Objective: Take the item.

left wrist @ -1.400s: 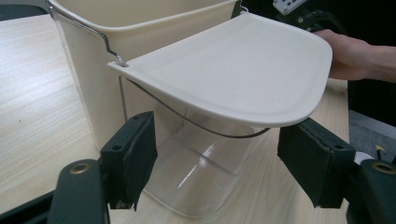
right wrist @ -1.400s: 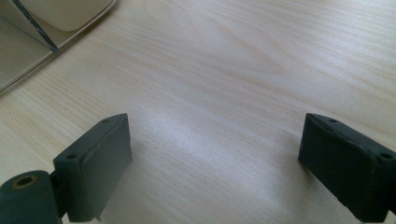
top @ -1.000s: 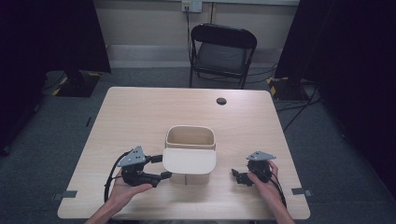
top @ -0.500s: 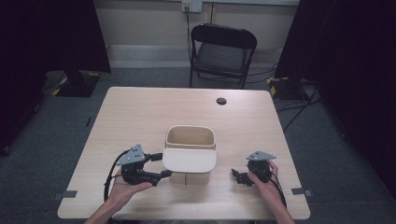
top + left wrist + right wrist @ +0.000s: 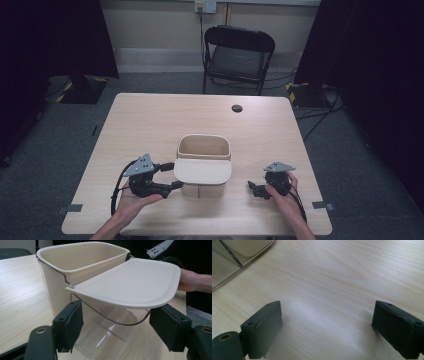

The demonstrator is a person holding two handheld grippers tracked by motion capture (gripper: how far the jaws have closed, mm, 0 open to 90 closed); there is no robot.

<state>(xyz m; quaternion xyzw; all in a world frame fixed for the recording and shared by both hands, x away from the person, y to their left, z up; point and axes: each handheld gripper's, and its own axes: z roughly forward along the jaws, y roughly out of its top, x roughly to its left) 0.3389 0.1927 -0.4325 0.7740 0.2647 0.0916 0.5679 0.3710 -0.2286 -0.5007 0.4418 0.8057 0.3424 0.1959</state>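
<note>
A cream bin stands near the table's front middle on a clear lower part. Its cream lid is swung open and juts toward me; a thin wire handle hangs under it. My left gripper is open just left of the lid. In the left gripper view the left gripper has its jaws spread to either side of the clear part, below the lid, touching nothing. My right gripper is open over bare wood, to the right of the bin. The right gripper holds nothing.
The wooden table has a small round black thing near its far edge. A black folding chair stands behind the table. In the left gripper view, the person's other hand lies beyond the lid.
</note>
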